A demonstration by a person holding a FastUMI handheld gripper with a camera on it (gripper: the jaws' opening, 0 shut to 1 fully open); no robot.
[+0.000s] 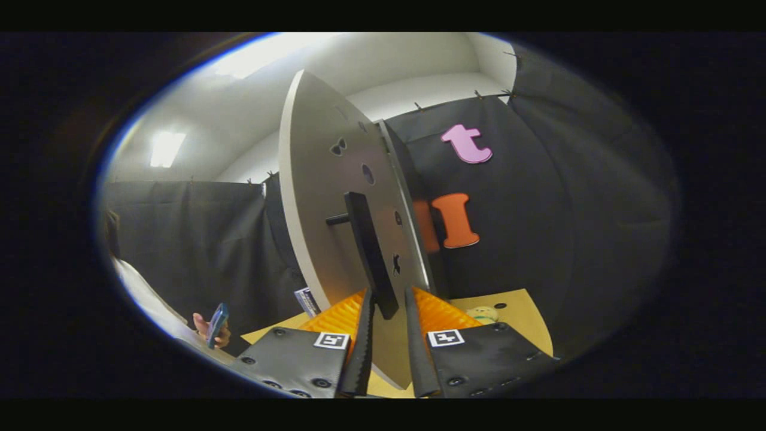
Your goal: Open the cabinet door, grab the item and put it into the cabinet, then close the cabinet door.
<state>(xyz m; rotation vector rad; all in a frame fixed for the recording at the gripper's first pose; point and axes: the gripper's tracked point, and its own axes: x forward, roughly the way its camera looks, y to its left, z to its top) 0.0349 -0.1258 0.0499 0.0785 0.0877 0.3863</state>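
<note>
The cabinet door (323,179), a pale grey panel with small dark cut-out shapes, stands swung out and is seen almost edge-on right ahead of me. Its black bar handle (368,245) sticks out on a short post. The handle's lower end sits between my fingertips, and my gripper (389,296) is shut on it. The cabinet's front edge (407,197) shows just behind the door; its inside is hidden. A small pale round item (482,312) lies on the yellow tabletop (520,311), beyond my right finger.
A person's hand holding a phone (216,323) is off to the left of the table, with a light sleeve (143,299) beside it. A small printed box (306,299) stands by the door's lower left edge. Black cloth walls surround the booth.
</note>
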